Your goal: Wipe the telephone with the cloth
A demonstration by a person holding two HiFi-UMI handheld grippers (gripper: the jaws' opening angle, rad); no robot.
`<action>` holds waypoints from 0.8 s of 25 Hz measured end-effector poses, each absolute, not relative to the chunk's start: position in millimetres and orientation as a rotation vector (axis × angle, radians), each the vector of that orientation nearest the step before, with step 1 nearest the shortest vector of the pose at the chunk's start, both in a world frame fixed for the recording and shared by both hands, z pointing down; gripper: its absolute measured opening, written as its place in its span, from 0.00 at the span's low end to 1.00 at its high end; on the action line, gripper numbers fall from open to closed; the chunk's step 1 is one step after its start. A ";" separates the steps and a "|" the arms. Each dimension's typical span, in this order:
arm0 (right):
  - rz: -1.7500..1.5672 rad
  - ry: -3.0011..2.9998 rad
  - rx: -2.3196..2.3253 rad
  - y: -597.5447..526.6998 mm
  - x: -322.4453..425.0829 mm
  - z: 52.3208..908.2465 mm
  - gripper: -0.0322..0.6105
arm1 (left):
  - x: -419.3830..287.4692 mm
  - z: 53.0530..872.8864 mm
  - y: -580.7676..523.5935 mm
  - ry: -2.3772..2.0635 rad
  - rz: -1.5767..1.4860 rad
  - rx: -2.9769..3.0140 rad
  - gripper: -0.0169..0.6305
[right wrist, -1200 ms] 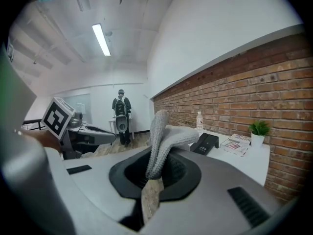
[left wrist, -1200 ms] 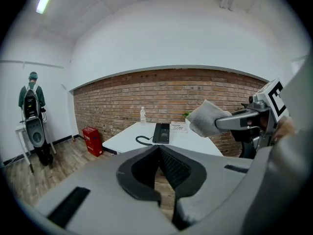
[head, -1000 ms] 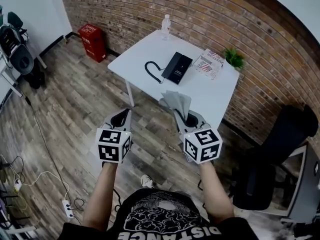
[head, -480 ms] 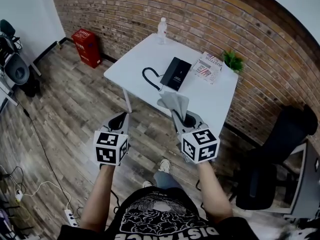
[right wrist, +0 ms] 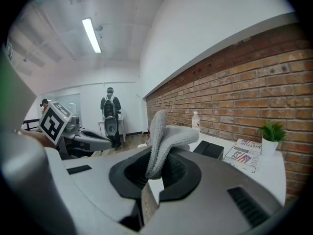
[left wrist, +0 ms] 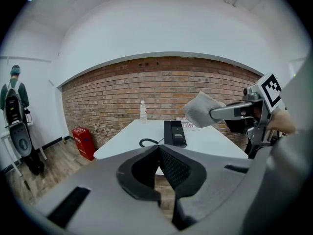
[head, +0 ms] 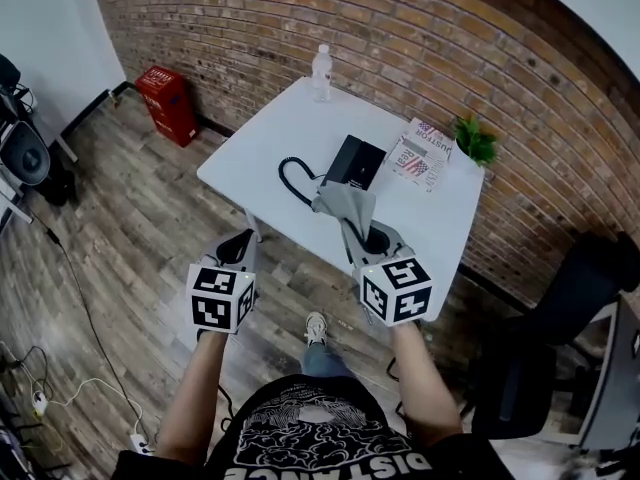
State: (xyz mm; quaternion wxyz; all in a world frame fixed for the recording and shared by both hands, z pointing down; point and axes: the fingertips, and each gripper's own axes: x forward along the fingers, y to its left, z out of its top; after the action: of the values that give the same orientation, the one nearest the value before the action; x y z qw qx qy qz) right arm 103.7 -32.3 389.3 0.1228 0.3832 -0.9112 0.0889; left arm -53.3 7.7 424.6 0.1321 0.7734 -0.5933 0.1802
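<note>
A black telephone (head: 353, 162) with a coiled black cord (head: 293, 180) lies on the white table (head: 270, 138); the left gripper view also shows the telephone (left wrist: 174, 132). My right gripper (head: 357, 231) is shut on a grey cloth (head: 345, 205), which sticks up from its jaws just short of the table's near edge. The right gripper view shows the cloth (right wrist: 161, 141) pinched between the jaws. My left gripper (head: 240, 243) hangs over the floor, left of the right one, its jaws closed together with nothing in them.
On the table stand a clear water bottle (head: 320, 72), a newspaper (head: 420, 156) and a small green plant (head: 475, 139). A red box (head: 166, 104) sits by the brick wall. A black office chair (head: 560, 313) is at the right. A person (right wrist: 109, 112) stands far off.
The person has stepped closer to the table, so it looms larger and nearer. Both grippers keep their pose, and the cloth now overlaps the telephone's near edge in the head view.
</note>
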 end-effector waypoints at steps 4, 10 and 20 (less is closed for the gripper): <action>0.262 -2.653 1.104 -83.1 101.6 389.4 0.07 | -54.6 426.3 -41.6 -1.721 0.522 2.233 0.04; 0.269 -2.637 1.103 -152.8 107.5 391.4 0.07 | -45.2 431.6 -110.0 -1.698 0.527 2.222 0.04; 0.352 -2.577 1.155 -248.9 130.1 419.1 0.07 | -27.5 451.4 -185.8 -1.658 0.567 2.192 0.04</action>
State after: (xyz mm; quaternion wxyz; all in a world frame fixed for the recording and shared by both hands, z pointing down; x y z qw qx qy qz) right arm 130.1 -248.9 419.1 0.1472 0.4015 -0.8956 0.1224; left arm -27.5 -185.8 451.4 0.1667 0.7701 -0.5826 0.1993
